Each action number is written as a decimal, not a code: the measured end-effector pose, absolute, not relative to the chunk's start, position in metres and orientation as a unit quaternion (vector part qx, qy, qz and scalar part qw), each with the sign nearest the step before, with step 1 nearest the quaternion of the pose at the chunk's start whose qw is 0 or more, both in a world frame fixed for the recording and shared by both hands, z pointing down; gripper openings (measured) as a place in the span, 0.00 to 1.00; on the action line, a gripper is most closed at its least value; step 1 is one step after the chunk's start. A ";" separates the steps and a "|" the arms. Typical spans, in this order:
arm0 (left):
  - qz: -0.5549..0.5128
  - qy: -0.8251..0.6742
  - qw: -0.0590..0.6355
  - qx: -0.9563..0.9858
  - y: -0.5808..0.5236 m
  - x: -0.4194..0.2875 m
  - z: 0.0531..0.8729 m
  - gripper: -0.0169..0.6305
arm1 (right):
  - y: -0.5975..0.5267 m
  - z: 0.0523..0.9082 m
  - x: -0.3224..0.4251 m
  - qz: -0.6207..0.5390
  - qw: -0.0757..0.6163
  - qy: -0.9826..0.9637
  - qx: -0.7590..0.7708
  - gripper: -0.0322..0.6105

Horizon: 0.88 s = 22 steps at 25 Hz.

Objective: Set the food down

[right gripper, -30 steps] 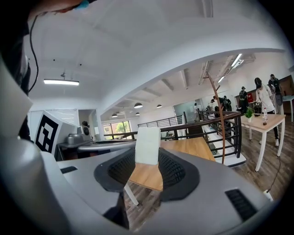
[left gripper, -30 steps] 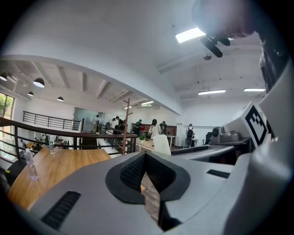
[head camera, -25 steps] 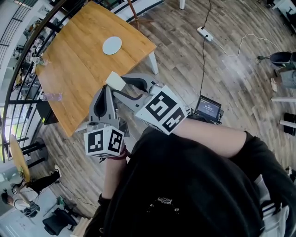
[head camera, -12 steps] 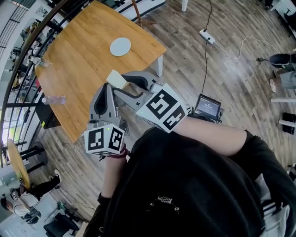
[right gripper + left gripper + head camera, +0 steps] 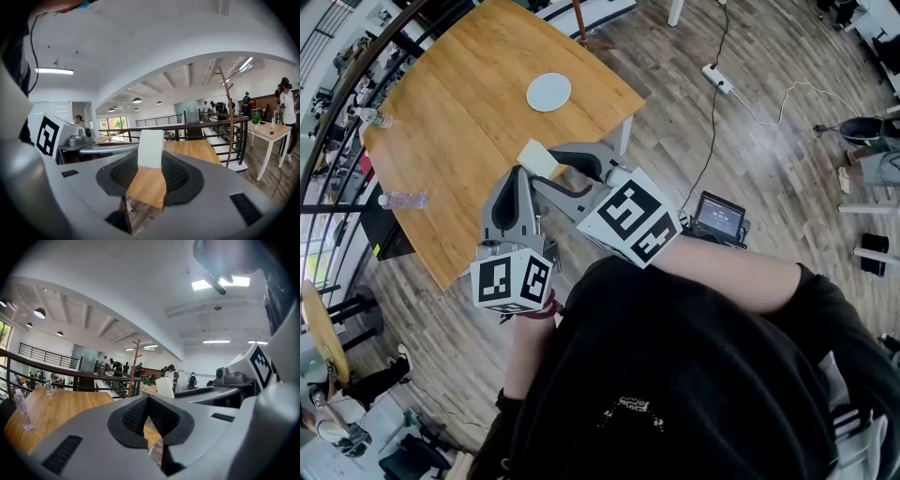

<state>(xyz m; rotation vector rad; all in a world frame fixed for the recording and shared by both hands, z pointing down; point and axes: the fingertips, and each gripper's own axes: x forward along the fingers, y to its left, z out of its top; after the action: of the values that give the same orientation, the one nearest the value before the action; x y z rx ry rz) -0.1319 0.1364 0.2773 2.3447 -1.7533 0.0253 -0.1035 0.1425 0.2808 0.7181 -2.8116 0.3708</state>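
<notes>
The right hand-held gripper (image 5: 150, 164) clamps the pale food block (image 5: 538, 157) upright over the surface's (image 5: 459, 122) near edge, probably bound for the plate (image 5: 548, 92) farther in. The left hand-held gripper (image 5: 148, 398) is alongside, pinched shut on nothing.

a light wooden desk (image 5: 459, 131) with white legs stands on a wood-plank floor (image 5: 750, 159). a small round white plate (image 5: 548, 92) lies flat on the desk, toward its far right corner. a clear plastic bottle (image 5: 401, 199) stands upright by the desk's left edge, near the front corner. a second bottle (image 5: 373, 118) stands farther along that same edge. both are well apart from the plate. on the floor to the right of the desk lie a white power strip (image 5: 717, 75) with a trailing cable and a small dark device with a screen (image 5: 719, 217).
</notes>
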 end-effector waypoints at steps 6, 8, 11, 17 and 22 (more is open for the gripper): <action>0.005 -0.607 0.110 0.787 0.124 -0.146 0.280 0.03 | 0.129 0.283 -0.118 0.118 0.119 -0.960 0.224 0.31; 0.004 -0.613 0.109 0.782 0.119 -0.153 0.279 0.03 | 0.124 0.282 -0.125 0.116 0.120 -0.962 0.216 0.31; 0.005 -0.625 0.110 0.773 0.110 -0.162 0.279 0.03 | 0.114 0.282 -0.134 0.115 0.119 -0.965 0.202 0.31; 0.014 -0.642 0.115 0.758 0.073 -0.185 0.285 0.03 | 0.076 0.288 -0.157 0.122 0.118 -0.969 0.181 0.31; 0.020 -0.655 0.120 0.746 0.038 -0.187 0.288 0.03 | 0.040 0.291 -0.159 0.131 0.116 -0.970 0.166 0.31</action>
<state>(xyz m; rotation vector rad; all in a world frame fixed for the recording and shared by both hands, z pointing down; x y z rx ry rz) -0.1869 0.0381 0.2881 2.1796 -1.9121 0.0577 -0.1585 0.0402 0.2913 0.4875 -2.8421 0.3831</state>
